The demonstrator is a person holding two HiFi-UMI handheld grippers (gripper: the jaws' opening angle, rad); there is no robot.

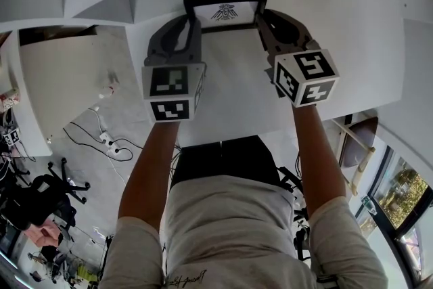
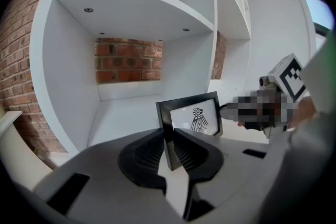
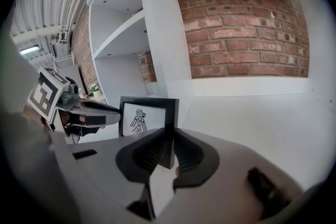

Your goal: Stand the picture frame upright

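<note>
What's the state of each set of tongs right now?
Left tongs: closed on the left side edge of the picture frame.
Right tongs: closed on the same frame's right side edge.

An office or lab workspace; white built-in shelving (image 2: pixel 131 13) stands against a red brick wall (image 3: pixel 247 34); black wheeled office chairs (image 1: pixel 40 198) sit on a grey floor (image 1: pixel 95 169) where cables and a power strip (image 1: pixel 105 139) trail; a strip light (image 3: pixel 29 51) hangs overhead; tall windows (image 1: pixel 399 196) show greenery outside.
</note>
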